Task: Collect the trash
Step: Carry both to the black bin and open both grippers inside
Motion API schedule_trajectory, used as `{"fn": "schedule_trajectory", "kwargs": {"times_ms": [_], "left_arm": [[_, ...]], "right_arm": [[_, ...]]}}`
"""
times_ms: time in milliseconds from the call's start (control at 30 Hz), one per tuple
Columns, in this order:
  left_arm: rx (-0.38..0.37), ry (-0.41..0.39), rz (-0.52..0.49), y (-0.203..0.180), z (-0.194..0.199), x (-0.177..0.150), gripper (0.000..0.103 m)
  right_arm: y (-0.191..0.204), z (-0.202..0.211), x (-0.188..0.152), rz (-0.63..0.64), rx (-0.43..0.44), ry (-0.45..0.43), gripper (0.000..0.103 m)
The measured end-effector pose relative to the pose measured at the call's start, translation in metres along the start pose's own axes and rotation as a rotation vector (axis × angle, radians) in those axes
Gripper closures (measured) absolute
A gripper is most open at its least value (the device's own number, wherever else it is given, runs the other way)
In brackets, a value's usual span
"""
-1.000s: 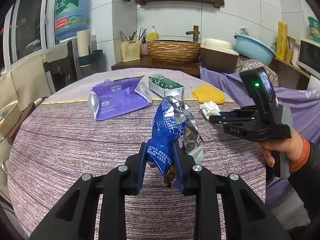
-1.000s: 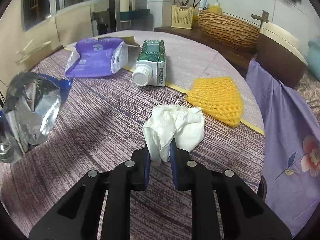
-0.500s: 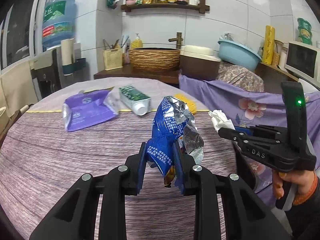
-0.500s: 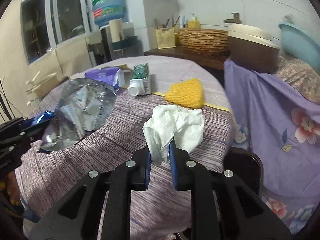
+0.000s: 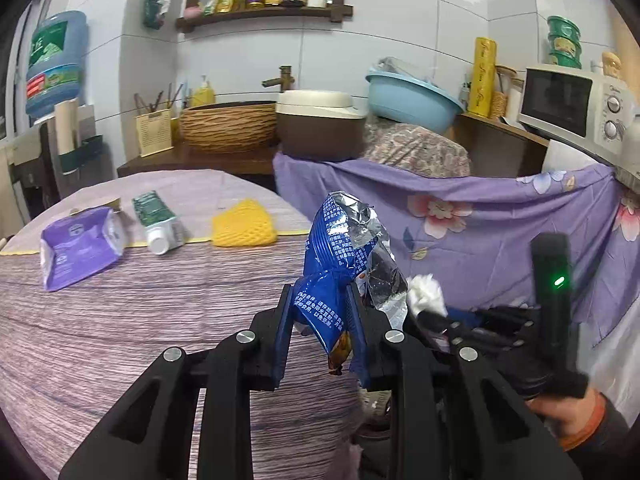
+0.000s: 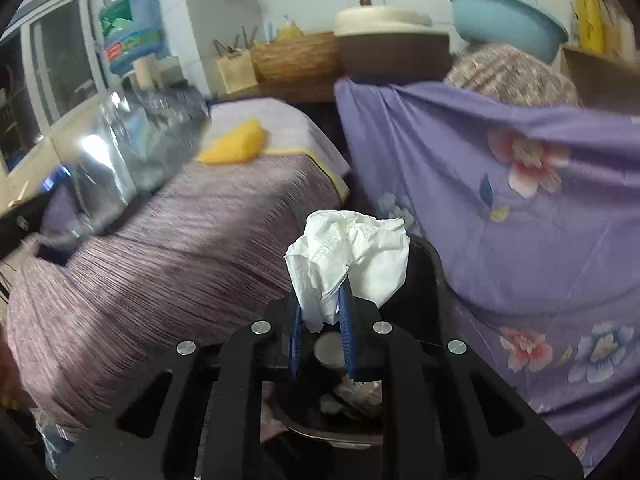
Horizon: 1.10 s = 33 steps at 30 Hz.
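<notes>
Fingers (image 5: 356, 312) around blue wrapper (image 5: 336, 248); tissue (image 6: 348, 256) likewise

White Chinese print on crumpled blue foil snack wrapper (image 5: 334, 268), too small to read, large white characters on green label of blue water jug (image 5: 54, 60), illegible, small logo on purple pouch (image 5: 76, 246), unreadable

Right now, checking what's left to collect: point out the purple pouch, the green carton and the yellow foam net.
purple pouch (image 5: 78, 249), left wrist view, middle of its front face.
green carton (image 5: 154, 216), left wrist view, its printed side.
yellow foam net (image 5: 243, 227), left wrist view, its centre.
</notes>
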<state>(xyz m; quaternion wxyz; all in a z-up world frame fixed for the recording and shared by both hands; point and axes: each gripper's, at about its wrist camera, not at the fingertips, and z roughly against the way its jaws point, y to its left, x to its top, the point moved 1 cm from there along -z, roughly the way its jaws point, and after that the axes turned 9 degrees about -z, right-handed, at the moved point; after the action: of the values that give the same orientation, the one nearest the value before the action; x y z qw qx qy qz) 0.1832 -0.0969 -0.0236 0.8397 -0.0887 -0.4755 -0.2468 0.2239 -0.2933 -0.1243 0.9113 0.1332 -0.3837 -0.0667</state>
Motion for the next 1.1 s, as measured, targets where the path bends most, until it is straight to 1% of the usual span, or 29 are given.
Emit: {"fn": "schedule_trajectory", "kwargs": {"times_ms": [133, 267, 367, 433, 533, 600, 867, 1100], "left_arm": [[-0.034, 0.010, -0.027, -0.019, -0.011, 0.003, 0.077], [-0.063, 0.032, -0.063, -0.039, -0.024, 0.001, 0.077], [-0.078, 0.055, -0.084, -0.050, -0.033, -0.002, 0.077], [-0.091, 0.073, -0.089, -0.055, -0.041, -0.006, 0.077], [-0.109, 0.099, -0.094, -0.062, -0.052, -0.010, 0.077], [-0.116, 0.115, -0.107, -0.068, -0.059, -0.014, 0.077], [-0.156, 0.196, -0.141, -0.092, -0.093, -0.033, 0.077], [-0.174, 0.278, -0.165, -0.110, -0.126, -0.054, 0.077]], "right_arm": [[-0.028, -0.029, -0.019, -0.046, -0.023, 0.061, 0.085], [-0.052, -0.059, -0.038, -0.108, -0.053, 0.118, 0.070], [-0.061, -0.069, -0.047, -0.141, -0.060, 0.148, 0.070], [-0.063, -0.068, -0.048, -0.148, -0.060, 0.146, 0.068], [-0.069, -0.057, -0.047, -0.143, -0.094, 0.108, 0.047], [-0.071, -0.046, -0.048, -0.146, -0.112, 0.082, 0.046], [-0.107, 0.002, -0.037, -0.195, -0.209, -0.005, 0.046], [-0.131, 0.026, -0.033, -0.252, -0.240, -0.045, 0.045]]}}
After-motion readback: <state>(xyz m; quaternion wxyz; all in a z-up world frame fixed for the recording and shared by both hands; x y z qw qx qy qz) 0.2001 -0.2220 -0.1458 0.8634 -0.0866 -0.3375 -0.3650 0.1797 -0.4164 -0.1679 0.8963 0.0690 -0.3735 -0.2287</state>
